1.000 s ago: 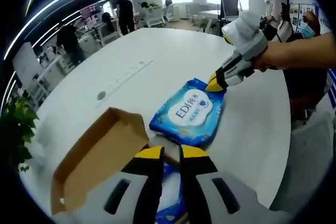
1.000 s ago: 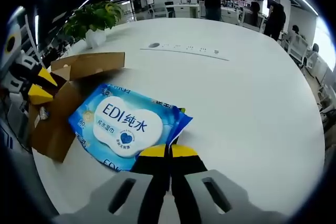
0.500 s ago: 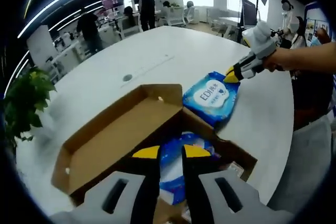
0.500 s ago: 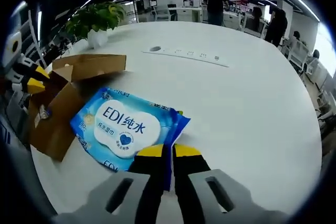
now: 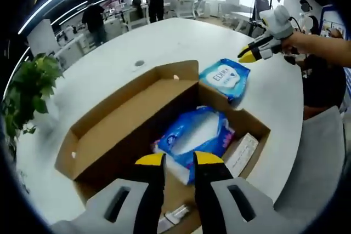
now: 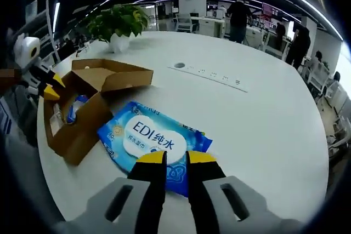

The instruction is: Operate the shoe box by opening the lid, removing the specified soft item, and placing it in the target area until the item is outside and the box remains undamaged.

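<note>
The brown shoe box (image 5: 249,121) stands open on the white table, its lid (image 5: 118,121) folded out flat to one side. One blue wipes pack (image 5: 194,138) lies inside the box. A second blue EDI wipes pack (image 5: 224,78) lies flat on the table beside the box, also seen as the pack (image 6: 156,141) in the right gripper view. My right gripper (image 6: 175,158) hovers just above that pack's near edge, open, holding nothing; a hand holds this right gripper (image 5: 249,56) in the air. My left gripper (image 5: 179,160) hangs above the box, slightly open and empty, also seen as the left gripper (image 6: 49,86).
A white card (image 5: 241,154) and a small item (image 5: 175,215) lie in the box bottom. A potted plant (image 6: 118,23) stands at the table's edge, and a socket strip (image 6: 214,75) runs along the table's middle. A grey chair (image 5: 323,152) stands by the table. People and desks fill the background.
My right gripper has opened, let go of the wipes pack and lifted off it; the pack stays on the table. My left gripper has pulled back higher over the box.
</note>
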`<state>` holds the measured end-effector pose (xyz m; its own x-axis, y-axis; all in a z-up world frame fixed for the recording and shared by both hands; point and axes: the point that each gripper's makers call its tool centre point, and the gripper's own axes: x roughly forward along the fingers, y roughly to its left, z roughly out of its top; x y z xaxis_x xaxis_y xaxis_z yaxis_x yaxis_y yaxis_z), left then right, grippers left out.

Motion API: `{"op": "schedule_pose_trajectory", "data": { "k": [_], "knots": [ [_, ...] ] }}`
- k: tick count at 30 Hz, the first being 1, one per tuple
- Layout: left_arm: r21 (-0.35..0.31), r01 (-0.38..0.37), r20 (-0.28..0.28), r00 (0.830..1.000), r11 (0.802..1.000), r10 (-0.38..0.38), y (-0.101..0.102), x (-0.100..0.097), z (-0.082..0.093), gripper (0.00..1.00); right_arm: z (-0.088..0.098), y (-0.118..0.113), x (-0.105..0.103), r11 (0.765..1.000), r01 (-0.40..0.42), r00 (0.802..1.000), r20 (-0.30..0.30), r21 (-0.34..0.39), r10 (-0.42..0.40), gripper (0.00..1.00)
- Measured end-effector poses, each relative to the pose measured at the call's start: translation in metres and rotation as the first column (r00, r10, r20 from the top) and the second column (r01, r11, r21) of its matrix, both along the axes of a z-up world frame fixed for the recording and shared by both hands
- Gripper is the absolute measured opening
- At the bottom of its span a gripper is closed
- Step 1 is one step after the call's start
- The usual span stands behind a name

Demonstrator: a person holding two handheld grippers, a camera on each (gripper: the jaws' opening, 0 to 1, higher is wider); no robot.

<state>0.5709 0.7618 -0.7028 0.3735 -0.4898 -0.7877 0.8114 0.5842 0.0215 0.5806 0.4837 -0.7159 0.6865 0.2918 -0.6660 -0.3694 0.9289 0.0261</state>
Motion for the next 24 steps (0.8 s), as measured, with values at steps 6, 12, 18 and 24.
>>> {"op": "schedule_pose_trajectory", "data": {
  "k": [6, 12, 18, 24],
  "knots": [
    [0.016, 0.055, 0.002, 0.999, 0.998, -0.055, 0.002, -0.003, 0.0, 0.23, 0.017, 0.026, 0.0, 0.997, -0.076, 0.997, 0.026, -0.003, 0.076, 0.12],
    [0.005, 0.108, -0.004, 0.994, 0.994, -0.108, -0.004, -0.01, 0.0, 0.24, 0.028, 0.059, 0.0, 0.988, -0.154, 0.987, 0.039, -0.003, 0.154, 0.13],
    [0.037, 0.197, -0.003, 0.98, 0.98, -0.197, -0.01, -0.013, -0.007, 0.25, 0.036, 0.091, 0.001, 0.974, -0.228, 0.973, 0.046, -0.007, 0.228, 0.13],
    [0.031, 0.24, -0.019, 0.971, 0.97, -0.24, -0.014, -0.015, -0.011, 0.25, 0.037, 0.119, 0.002, 0.957, -0.29, 0.956, 0.05, -0.013, 0.291, 0.14]
  ]
}}
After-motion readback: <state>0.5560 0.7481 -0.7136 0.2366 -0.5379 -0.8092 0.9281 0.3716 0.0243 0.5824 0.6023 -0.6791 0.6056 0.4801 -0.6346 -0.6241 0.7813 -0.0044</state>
